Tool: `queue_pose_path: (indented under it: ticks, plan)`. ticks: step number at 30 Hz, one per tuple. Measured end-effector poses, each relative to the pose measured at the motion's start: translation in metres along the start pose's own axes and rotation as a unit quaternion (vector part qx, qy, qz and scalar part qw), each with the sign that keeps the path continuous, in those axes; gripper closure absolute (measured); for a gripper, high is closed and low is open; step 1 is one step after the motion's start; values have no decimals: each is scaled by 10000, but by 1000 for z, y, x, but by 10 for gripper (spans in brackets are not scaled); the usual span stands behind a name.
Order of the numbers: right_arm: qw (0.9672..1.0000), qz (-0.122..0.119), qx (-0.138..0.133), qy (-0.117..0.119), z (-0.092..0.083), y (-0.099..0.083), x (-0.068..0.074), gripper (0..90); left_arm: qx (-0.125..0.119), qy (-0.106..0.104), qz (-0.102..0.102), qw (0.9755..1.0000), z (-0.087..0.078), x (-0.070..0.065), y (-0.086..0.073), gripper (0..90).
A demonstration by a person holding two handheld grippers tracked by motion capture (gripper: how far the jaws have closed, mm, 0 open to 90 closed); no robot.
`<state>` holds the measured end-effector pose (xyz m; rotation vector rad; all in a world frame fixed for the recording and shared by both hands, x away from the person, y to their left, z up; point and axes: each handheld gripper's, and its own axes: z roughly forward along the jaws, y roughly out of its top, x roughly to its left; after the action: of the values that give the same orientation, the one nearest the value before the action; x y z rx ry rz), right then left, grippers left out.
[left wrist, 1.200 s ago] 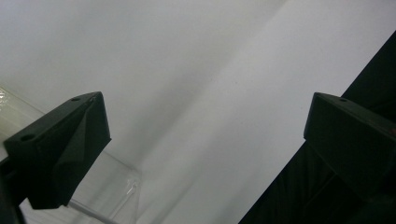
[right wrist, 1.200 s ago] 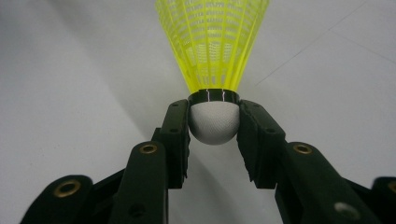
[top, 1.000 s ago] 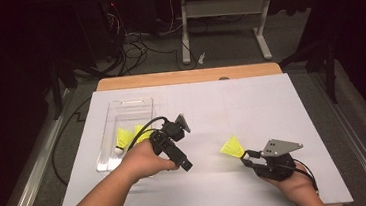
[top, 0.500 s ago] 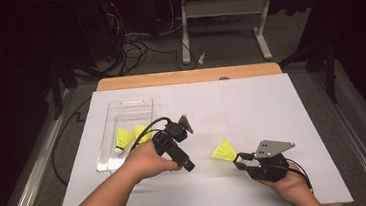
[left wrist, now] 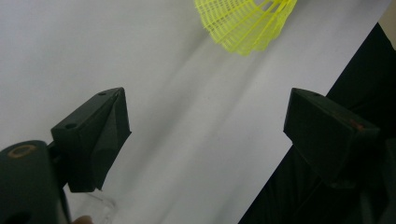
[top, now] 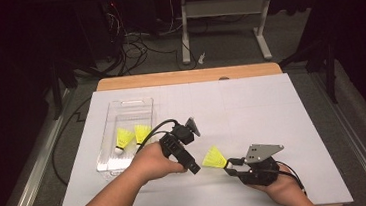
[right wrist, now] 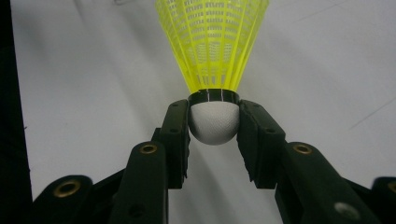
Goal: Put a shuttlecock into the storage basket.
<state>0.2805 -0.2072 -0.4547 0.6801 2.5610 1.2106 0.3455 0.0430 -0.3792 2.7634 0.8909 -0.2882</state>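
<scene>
A yellow shuttlecock with a white cork hangs just above the white table. My right gripper is shut on that cork; in the right gripper view the pads press on the cork of the shuttlecock from both sides, its skirt pointing away. My left gripper points at the skirt from close by. Its jaws have just been closing, and the left gripper still stands open with nothing between them, the shuttlecock's skirt just beyond.
A clear plastic tray lies at the left of the table with two more yellow shuttlecocks in it. The wooden table edge runs along the far side; cables and desk legs lie beyond.
My right gripper has carried the shuttlecock left and toward the near edge, up to the left gripper's jaws. The left hand has stayed about where it was.
</scene>
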Motion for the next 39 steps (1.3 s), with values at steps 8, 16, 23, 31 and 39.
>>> queue_pose_path:
  ticks: [8, 16, 23, 31, 39]
  plan:
    - [9999, -26, -12, 109, 3, 4, 3, 664, 45, -149, 210, 9997, 6, -5, 5, 235]
    - [9997, -41, 11, 230, 8, 6, 7, 664, 28, -352, 462, 9983, 8, -7, 8, 430]
    - [9995, -101, 59, 310, 13, 9, 11, 664, 39, -419, 625, 9972, 11, -9, 9, 526]
    - [9993, -109, 80, 360, 16, 11, 13, 664, 89, -399, 746, 9964, 15, -13, 11, 631]
    - [9993, -108, 79, 341, 16, 11, 13, 664, 149, -328, 832, 9959, 17, -15, 12, 717]
